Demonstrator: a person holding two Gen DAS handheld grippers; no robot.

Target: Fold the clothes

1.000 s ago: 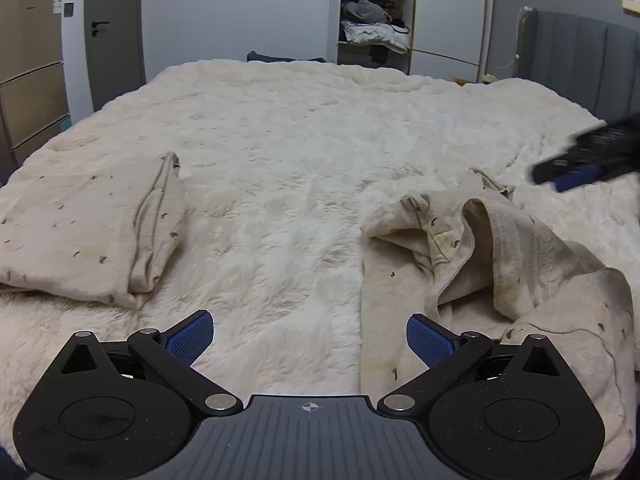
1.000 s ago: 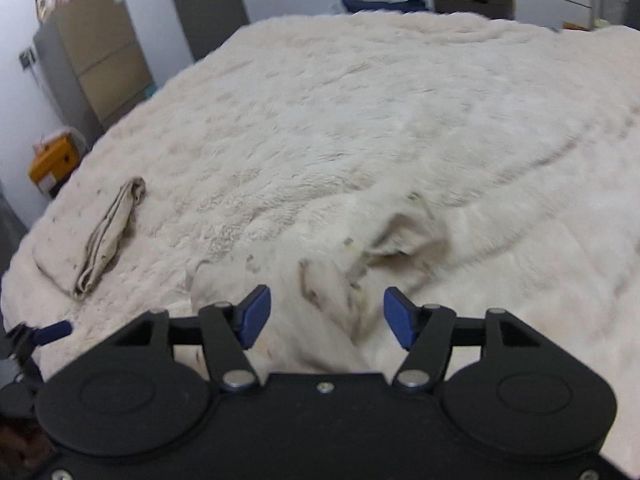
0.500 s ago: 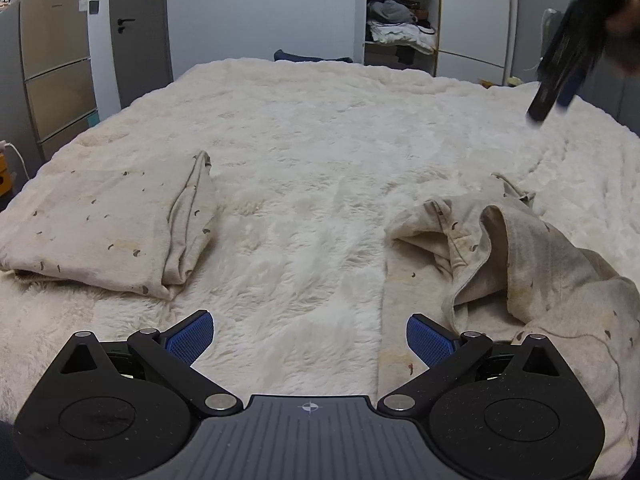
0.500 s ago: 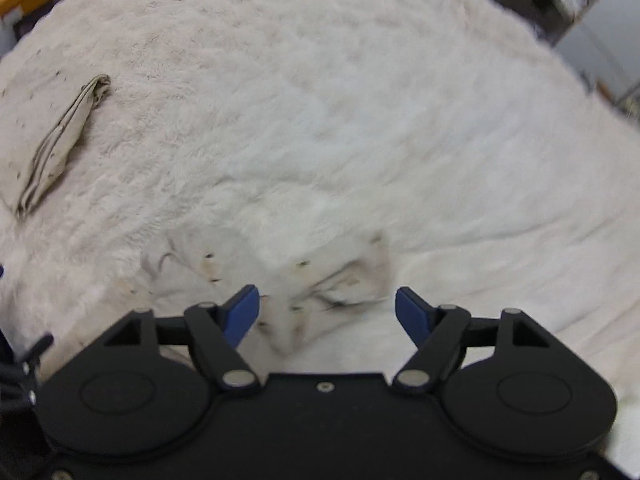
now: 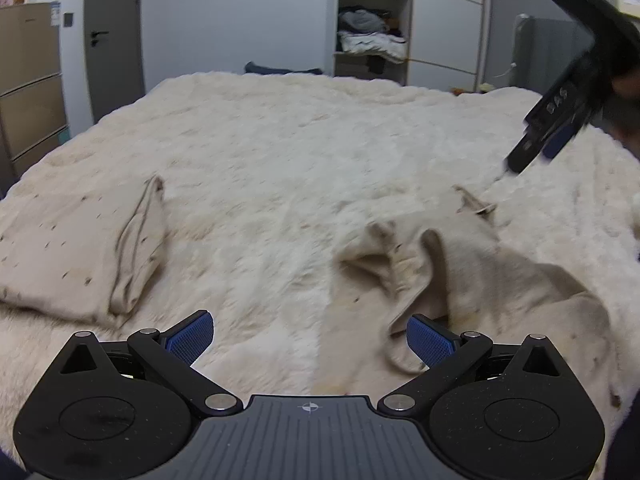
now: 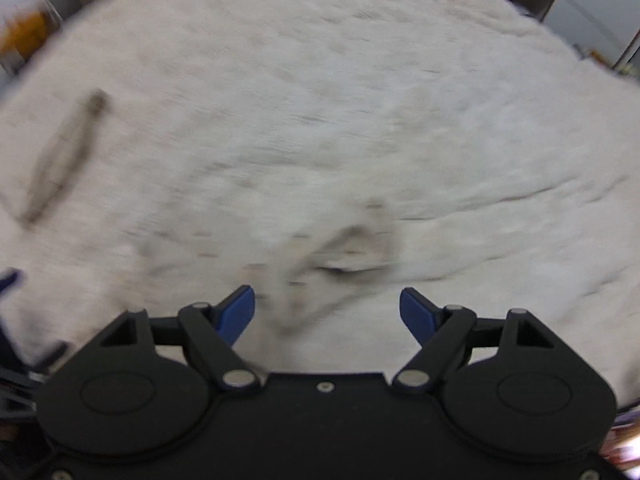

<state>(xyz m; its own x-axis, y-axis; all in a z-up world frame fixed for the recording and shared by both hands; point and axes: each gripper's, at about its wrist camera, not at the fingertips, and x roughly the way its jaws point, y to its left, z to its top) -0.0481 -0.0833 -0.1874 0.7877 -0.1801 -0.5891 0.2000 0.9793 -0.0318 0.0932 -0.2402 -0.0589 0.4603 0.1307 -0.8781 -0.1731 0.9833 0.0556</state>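
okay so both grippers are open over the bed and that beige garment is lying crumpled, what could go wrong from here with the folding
1. The crumpled garment lies bunched in overlapping layers, so the left gripper, open just in front of it, may pinch several layers instead of one edge.
2. It is nearly the same colour as the fluffy blanket; a pinch could catch blanket pile too.
3. The right gripper view is blurred, so aiming it now looks unreliable.
4. The folded garment lies close by and could get dragged.

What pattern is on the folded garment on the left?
Beige with small dark flecks: folded garment, clearest in the left wrist view.
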